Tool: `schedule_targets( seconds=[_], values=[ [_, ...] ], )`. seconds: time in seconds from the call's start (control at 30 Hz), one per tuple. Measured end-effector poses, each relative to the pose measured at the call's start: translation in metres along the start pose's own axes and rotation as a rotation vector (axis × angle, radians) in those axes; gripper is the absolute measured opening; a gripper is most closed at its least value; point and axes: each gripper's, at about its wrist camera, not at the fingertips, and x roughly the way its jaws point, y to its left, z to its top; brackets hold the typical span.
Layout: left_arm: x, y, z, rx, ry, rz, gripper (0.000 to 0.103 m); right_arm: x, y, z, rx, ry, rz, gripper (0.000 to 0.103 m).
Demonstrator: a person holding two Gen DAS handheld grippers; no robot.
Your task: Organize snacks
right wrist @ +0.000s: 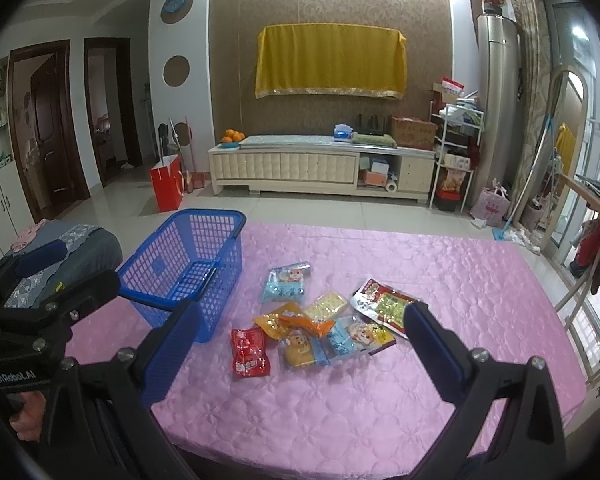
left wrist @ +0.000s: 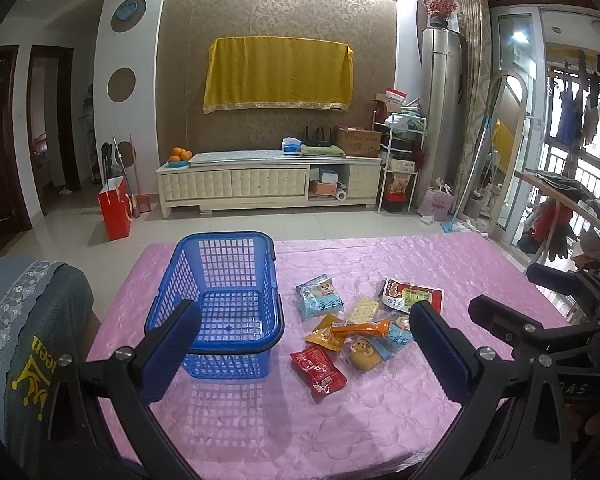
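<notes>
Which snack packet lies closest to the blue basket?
The light blue packet with the cartoon face, lying apart at the far left of the pile, nearest the basket. The red packet sits nearer the camera.

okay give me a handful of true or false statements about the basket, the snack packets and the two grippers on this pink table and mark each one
1. The blue basket has nothing in it. True.
2. The red packet lies inside the basket. False: it lies on the pink tablecloth, beside the basket.
3. The left gripper is open and holds nothing. True.
4. The right gripper is shut on the orange stick packet. False: it is open, and that packet lies in the pile.
5. The snack pile sits left of the basket. False: in both views it is to the basket's right.
</notes>
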Motion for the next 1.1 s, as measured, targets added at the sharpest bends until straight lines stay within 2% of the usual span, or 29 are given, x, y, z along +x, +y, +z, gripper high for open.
schedule_targets(
  seconds=[0.33,0.37,0.4,0.43,0.47,0.5,0.53,0.57,0.7,0.83,1.1],
  values=[
    [0.0,0.007,-0.003,0.001,-0.022,0.024,0.103,0.001,0.006,0.001,-0.055,-0.001,-0.007,0.102],
    [0.0,0.006,0.0,0.02,-0.032,0.056,0.103,-0.005,0.005,0.004,-0.045,-0.072,-0.061,0.102],
    [-0.001,0.006,0.002,0.039,-0.034,0.082,0.103,-0.005,0.004,0.006,-0.018,-0.088,-0.1,0.102],
    [-0.008,0.007,0.002,0.049,-0.088,0.077,0.103,0.0,0.004,0.009,-0.007,-0.055,-0.07,0.101],
    [-0.01,0.012,0.002,0.018,-0.099,0.13,0.103,0.001,0.003,0.009,0.016,-0.063,-0.047,0.1],
    [-0.009,0.015,0.002,-0.008,-0.084,0.144,0.103,0.003,0.003,0.009,0.012,-0.06,-0.05,0.101],
    [-0.006,0.017,0.003,-0.015,-0.073,0.106,0.103,0.008,0.006,0.009,-0.039,-0.042,-0.047,0.1],
    [-0.001,0.016,0.005,-0.002,-0.041,0.104,0.103,0.009,0.005,0.01,-0.042,-0.043,-0.069,0.1],
    [0.002,0.006,0.01,0.074,-0.062,0.122,0.103,0.015,-0.005,0.012,0.006,-0.011,-0.053,0.1],
    [0.007,0.004,0.014,0.047,-0.044,0.086,0.103,0.009,-0.005,0.012,-0.007,-0.019,-0.058,0.1],
    [0.002,0.001,0.016,0.047,-0.043,0.084,0.103,0.003,0.0,0.014,-0.022,-0.031,-0.044,0.1]
  ],
)
